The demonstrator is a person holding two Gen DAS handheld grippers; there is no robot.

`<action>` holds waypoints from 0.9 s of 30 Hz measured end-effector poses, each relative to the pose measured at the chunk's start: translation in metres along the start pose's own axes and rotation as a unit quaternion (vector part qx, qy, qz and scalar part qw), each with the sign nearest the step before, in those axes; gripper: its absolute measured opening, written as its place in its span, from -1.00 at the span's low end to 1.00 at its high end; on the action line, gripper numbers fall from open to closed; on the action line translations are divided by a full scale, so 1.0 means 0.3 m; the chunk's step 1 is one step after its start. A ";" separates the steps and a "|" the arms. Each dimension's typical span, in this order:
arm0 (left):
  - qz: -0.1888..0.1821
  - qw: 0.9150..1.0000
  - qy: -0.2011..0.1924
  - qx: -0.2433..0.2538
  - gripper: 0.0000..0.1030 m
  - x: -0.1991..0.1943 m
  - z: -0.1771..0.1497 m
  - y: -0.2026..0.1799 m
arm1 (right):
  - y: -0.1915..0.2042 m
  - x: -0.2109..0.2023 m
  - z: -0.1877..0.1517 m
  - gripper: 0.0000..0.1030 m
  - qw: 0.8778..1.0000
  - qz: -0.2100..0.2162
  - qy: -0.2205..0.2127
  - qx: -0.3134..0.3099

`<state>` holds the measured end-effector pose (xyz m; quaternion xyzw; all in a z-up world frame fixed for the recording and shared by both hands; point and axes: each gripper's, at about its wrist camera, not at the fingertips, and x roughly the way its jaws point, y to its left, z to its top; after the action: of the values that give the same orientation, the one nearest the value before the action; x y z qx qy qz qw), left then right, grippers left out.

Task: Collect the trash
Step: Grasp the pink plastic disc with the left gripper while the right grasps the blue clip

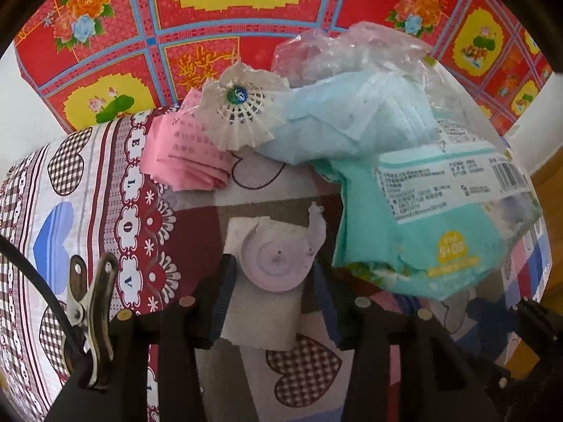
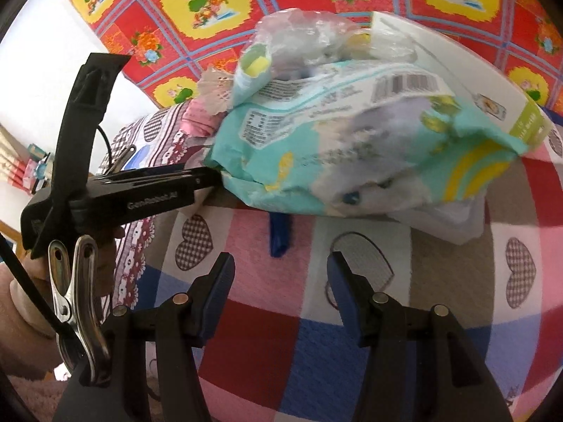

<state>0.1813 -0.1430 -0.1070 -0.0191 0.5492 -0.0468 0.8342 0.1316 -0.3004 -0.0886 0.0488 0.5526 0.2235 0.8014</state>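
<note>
Patchwork bedding with checked hearts covers the bed (image 1: 88, 190), a red floral cloth (image 1: 147, 17) behind it. Between the half-spread jaws of the left hand-held gripper (image 1: 274, 281) lies a flat pale pink disc (image 1: 272, 260) on torn white tissue (image 1: 260, 316); the pads do not press it. Just beyond sits the trash pile: folded pink paper (image 1: 190, 161), worn shuttlecock (image 1: 239, 112), blue mask (image 1: 352, 116), crinkly teal wipes pack (image 2: 352, 140). The right hand-held gripper (image 2: 281, 277) hangs wide, empty, short of the pack.
</note>
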 end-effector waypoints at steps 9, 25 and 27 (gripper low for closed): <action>-0.008 1.000 -0.022 -0.018 -0.17 -0.041 -0.010 0.038 | 0.050 0.052 0.030 0.09 1.000 0.002 0.003 -0.023; 0.016 0.993 -0.032 -0.108 -0.17 -0.174 -0.120 0.270 | 0.060 0.140 0.046 -0.45 0.999 -0.022 0.009 -0.024; 0.018 0.993 -0.032 -0.114 -0.17 -0.179 -0.128 0.282 | 0.056 0.138 0.038 -0.63 0.999 -0.020 0.009 -0.027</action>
<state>0.1299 -0.0528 -0.0802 -0.1055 0.5242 0.0318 0.8445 0.1489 -0.2665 -0.1145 0.0146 0.5545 0.2230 0.8016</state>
